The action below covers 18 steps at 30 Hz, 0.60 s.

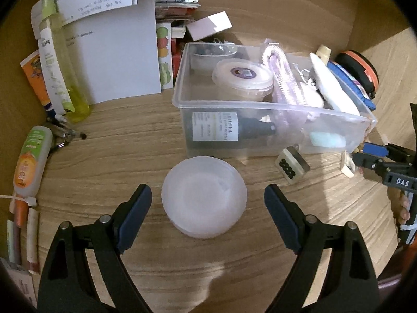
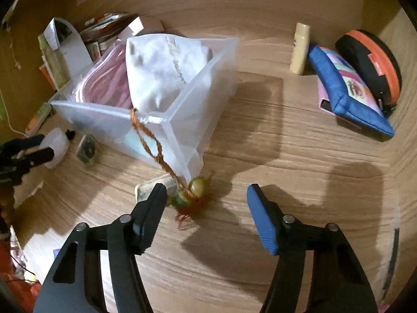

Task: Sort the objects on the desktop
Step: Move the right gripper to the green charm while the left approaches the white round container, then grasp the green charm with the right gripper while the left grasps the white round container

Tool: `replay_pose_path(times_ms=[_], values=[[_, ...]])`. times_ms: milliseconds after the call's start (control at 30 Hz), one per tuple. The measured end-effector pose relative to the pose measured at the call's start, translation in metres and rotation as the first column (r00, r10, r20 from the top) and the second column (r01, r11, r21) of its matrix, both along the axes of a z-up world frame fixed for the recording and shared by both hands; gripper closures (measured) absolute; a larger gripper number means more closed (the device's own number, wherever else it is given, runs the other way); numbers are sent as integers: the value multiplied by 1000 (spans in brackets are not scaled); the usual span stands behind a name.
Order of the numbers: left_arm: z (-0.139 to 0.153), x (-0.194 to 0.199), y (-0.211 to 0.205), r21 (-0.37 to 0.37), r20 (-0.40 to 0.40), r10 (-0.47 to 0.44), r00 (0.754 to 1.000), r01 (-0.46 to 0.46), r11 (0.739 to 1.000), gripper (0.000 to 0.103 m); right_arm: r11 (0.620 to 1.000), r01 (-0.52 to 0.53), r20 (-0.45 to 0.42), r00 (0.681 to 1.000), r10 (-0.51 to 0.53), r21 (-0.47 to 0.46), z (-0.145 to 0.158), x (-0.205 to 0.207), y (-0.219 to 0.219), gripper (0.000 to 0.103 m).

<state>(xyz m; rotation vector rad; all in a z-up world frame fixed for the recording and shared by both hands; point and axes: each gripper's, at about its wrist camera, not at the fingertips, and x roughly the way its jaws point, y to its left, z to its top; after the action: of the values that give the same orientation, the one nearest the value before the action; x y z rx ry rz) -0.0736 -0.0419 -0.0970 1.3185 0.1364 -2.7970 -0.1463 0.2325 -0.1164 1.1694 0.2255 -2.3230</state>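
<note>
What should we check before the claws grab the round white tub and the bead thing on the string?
1. Left claw open wide enough for the frosted round tub: ok, a gap shows on both sides.
2. Tub centred between the fingers: ok.
3. Tub free of neighbours: ok, it sits apart from the clear bin and the small tile.
4. Right claw open: ok, the pads press on nothing.
5. Bead charm centred in the right claw: not ok, it lies close to the left finger.
6. Charm's orange cord free: cannot tell, it runs up over the bin's rim.
</note>
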Motion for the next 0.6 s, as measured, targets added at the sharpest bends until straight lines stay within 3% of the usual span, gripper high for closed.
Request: replay_pose_path(times_ms=[100,267,467,600], values=[[-3,-4,-1,3,11,4,1000,-4,1000,14,1000,-16,20,1000,16,-18,0,-5,-1,49],[-8,-9,-4,7,20,17,1000,-17,1000,15,997,-51,56,997,54,-55,0,-6,-3,65],[-10,-9,-9,25,19,19,1000,-20,999,33,993,-69,97,992,79,-97,0,-7,-2,84],[-11,-8,-9,35,9,12,1000,-12,999,38,992,-82,90,992,91,-95,1,-3,-3,87]])
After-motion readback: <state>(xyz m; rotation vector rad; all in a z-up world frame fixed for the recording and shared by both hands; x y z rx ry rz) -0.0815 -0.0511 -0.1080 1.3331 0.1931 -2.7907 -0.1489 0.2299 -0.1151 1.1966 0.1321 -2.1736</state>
